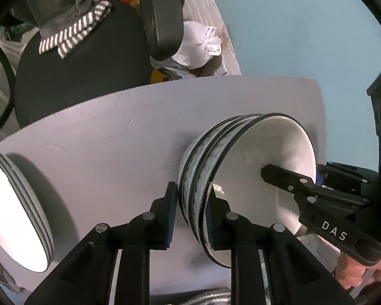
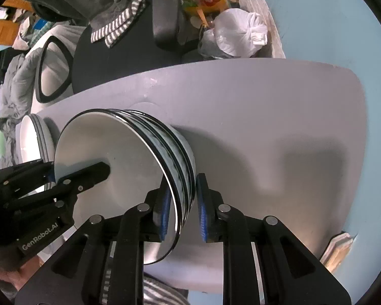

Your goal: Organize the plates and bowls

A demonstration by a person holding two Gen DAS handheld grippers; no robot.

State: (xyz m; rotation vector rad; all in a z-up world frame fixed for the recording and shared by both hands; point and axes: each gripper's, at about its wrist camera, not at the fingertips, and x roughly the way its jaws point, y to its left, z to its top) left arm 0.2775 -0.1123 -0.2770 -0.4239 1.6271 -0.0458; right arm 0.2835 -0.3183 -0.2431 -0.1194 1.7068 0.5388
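A stack of white bowls with dark patterned rims stands on the grey table; it also shows in the right wrist view. My left gripper straddles the stack's near rim, one finger inside the top bowl, one outside, closed on the rim. My right gripper straddles the opposite rim the same way. A stack of white plates sits at the table's left; it shows small in the right wrist view.
A black office chair draped with grey and striped clothes stands behind the table. A white plastic bag lies on the floor beyond. The table's right part is bare, near a light blue wall.
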